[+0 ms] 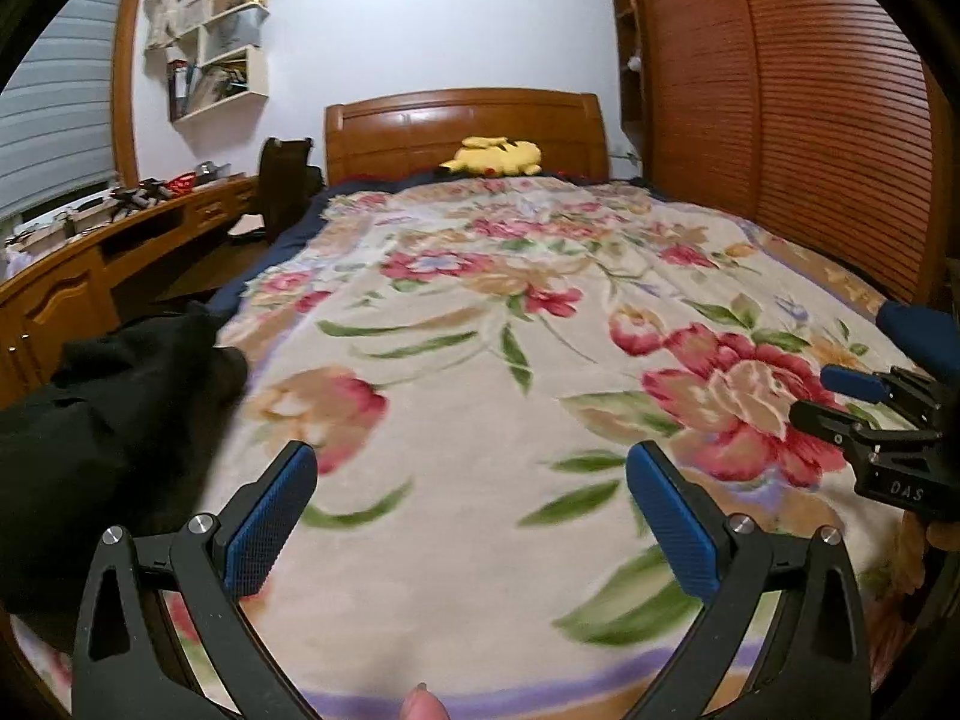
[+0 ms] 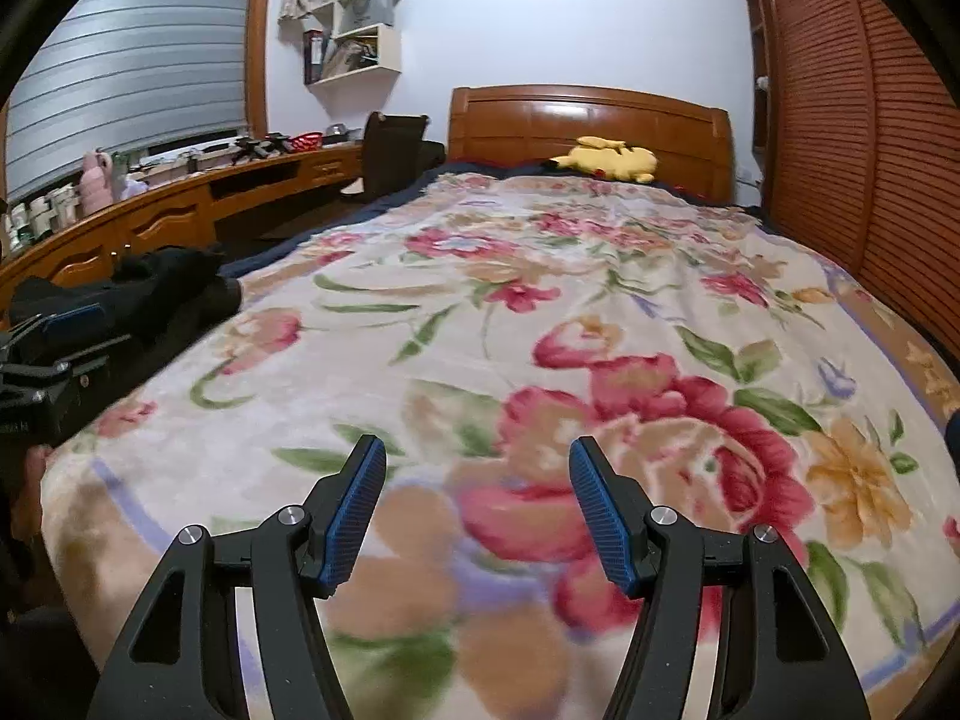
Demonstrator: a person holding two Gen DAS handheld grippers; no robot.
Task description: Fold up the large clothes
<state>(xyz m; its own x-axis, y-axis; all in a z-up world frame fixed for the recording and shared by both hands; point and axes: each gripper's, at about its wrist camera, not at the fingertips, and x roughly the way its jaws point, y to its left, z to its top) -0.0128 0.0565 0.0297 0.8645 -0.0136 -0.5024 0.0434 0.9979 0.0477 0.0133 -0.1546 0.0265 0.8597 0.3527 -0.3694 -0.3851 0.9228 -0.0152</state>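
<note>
The left gripper [image 1: 471, 483] has its jaws spread wide with nothing between the ribbed blue pads [image 1: 264, 525], angled down over a plush floral blanket [image 1: 480, 324]; a fingertip [image 1: 423, 705] shows at 6 o'clock of its view. The right gripper [image 2: 477, 480] stands likewise parted and empty, a little narrower, tilted down over a big red bloom, and its black frame shows at 3 o'clock in the left view. The garment [image 1: 108, 420], a rumpled black heap, lies on the blanket's edge at 9 o'clock, just beside the left gripper, and a yellow plush [image 1: 492, 157] rests by the glossy wooden headboard [image 1: 462, 126] at 12 o'clock.
</note>
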